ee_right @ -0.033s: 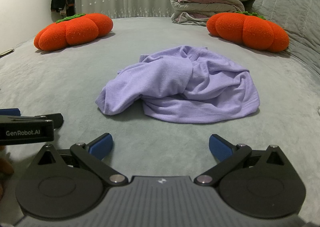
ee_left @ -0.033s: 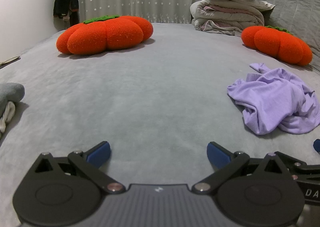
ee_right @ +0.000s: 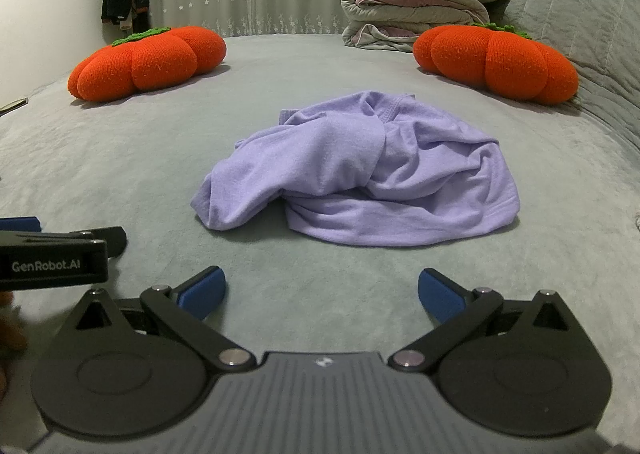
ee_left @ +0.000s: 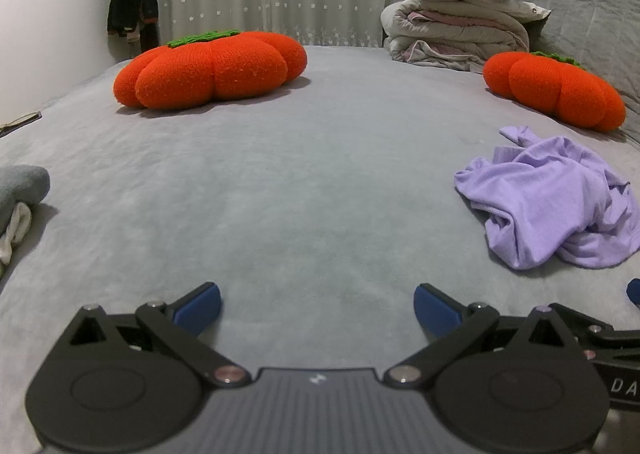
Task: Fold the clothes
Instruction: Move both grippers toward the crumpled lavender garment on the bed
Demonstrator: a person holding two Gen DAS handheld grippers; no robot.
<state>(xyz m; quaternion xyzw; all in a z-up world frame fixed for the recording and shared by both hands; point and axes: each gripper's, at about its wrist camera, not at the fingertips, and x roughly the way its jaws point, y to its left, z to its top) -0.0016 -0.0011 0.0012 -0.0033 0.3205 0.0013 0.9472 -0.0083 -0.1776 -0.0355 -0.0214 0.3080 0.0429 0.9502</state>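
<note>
A crumpled lilac shirt (ee_right: 360,174) lies in a heap on the grey bed cover (ee_right: 120,174), straight ahead of my right gripper (ee_right: 322,294), which is open and empty a short way in front of it. In the left wrist view the shirt (ee_left: 556,198) lies at the right. My left gripper (ee_left: 316,306) is open and empty over bare cover, left of the shirt. The left gripper's body also shows at the left edge of the right wrist view (ee_right: 52,254).
Two orange pumpkin cushions (ee_right: 148,62) (ee_right: 500,62) lie at the far left and far right. Folded quilts and a pillow (ee_right: 424,2) are stacked at the back. Grey and white clothes (ee_left: 20,198) lie at the left. A dark garment (ee_left: 132,2) hangs by the curtain.
</note>
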